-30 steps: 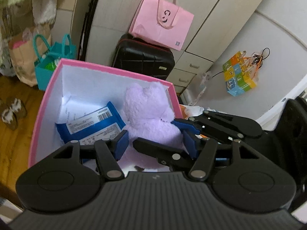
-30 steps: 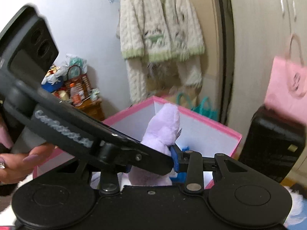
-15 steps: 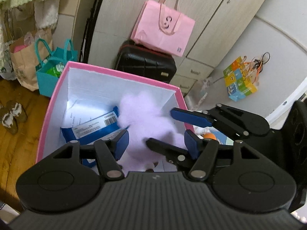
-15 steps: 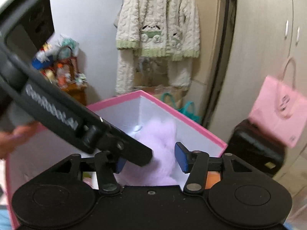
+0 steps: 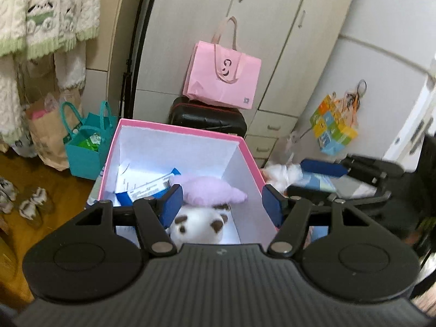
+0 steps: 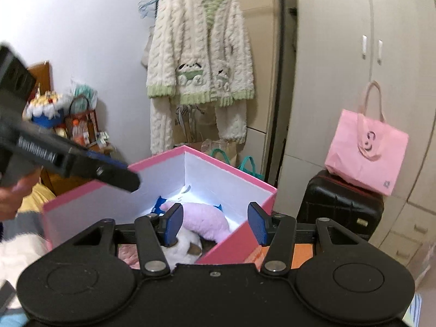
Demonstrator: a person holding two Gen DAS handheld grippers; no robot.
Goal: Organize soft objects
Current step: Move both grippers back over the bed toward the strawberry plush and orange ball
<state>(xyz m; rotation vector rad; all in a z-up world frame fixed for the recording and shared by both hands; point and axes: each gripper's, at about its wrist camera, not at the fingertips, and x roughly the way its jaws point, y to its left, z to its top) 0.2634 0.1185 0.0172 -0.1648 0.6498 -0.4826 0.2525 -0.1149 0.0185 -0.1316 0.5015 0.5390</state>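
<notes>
While both my hand-held grippers, left (image 5: 222, 204) and right (image 6: 215, 222), hang spread and empty above the pink box (image 5: 174, 129) rim, the purple plush (image 5: 209, 190) lies inside below

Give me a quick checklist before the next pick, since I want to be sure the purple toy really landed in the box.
1. Purple plush toy lies inside the pink box: ok.
2. It rests on the white plush with brown patches, below the rim: ok.
3. Left gripper open, nothing between its pads: ok.
4. Right gripper open, jaws just opened, nothing held: ok.
5. Next soft item, white fluffy thing outside the box: blurred, cannot tell what it is.
</notes>
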